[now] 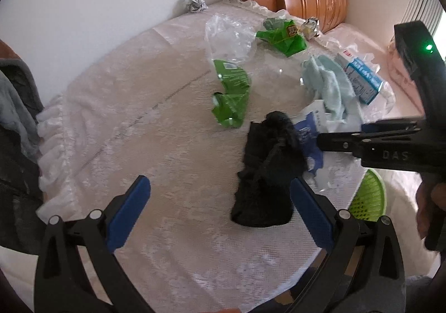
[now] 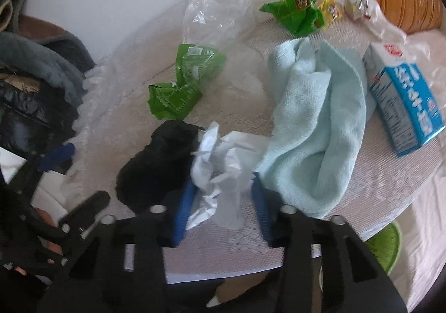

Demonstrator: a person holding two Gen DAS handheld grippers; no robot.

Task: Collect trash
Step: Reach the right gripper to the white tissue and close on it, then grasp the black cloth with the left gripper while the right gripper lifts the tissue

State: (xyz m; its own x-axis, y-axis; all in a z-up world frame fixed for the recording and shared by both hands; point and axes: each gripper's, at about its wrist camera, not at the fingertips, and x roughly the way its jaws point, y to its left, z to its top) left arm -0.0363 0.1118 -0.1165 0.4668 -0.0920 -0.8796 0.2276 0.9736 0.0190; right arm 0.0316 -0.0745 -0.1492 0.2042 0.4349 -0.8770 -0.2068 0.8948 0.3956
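Your right tongs (image 2: pixel 221 201), low in the frame, straddle the crumpled white paper (image 2: pixel 220 171) on the worktop (image 2: pixel 223 246), seemingly pinching it, while your left tongs (image 1: pixel 220 210) hang spread beside the black cloth (image 1: pixel 264 176).

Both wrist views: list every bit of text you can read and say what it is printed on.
"DAS": raised letters on the black body of the right claw, cut off at the picture's edge.
Green wrapper at the far side: a brown label with pale characters, too blurred to read.
Blue and white carton: large white characters, a red logo and a table of fine print, all too blurred to read.
Nearer green wrapper: white print, too small to read.
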